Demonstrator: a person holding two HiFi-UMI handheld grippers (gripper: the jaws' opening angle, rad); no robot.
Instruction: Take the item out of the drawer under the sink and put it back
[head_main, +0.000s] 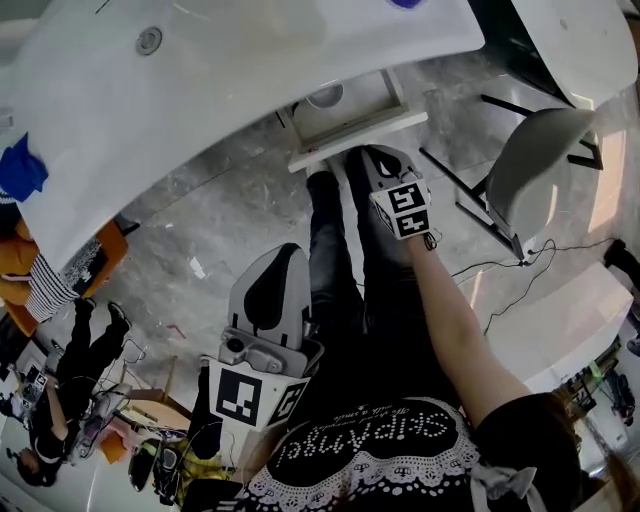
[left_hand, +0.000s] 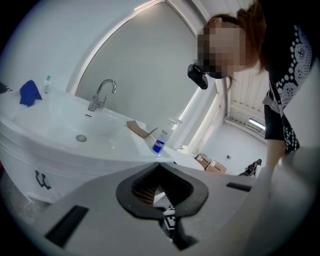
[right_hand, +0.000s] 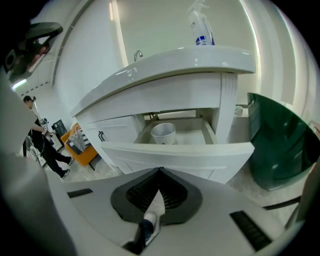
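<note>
The drawer (head_main: 355, 130) under the white sink (head_main: 200, 60) stands pulled out. A white cup (head_main: 325, 96) sits upright inside it, also in the right gripper view as the cup (right_hand: 163, 133) behind the drawer front (right_hand: 175, 152). My right gripper (head_main: 375, 155) hovers just in front of the drawer front, its jaws shut with nothing between them, and the tips (right_hand: 160, 171) meet. My left gripper (head_main: 283, 252) hangs back near my legs, away from the drawer, jaws shut and empty (left_hand: 160, 164).
A faucet (left_hand: 101, 94), a blue cloth (left_hand: 30, 92), a cardboard piece (left_hand: 140, 129) and a spray bottle (left_hand: 160, 140) are on the sink top. A grey chair (head_main: 540, 170) stands right of the drawer. An orange seat (head_main: 100, 255) and other people (head_main: 90, 340) are at left.
</note>
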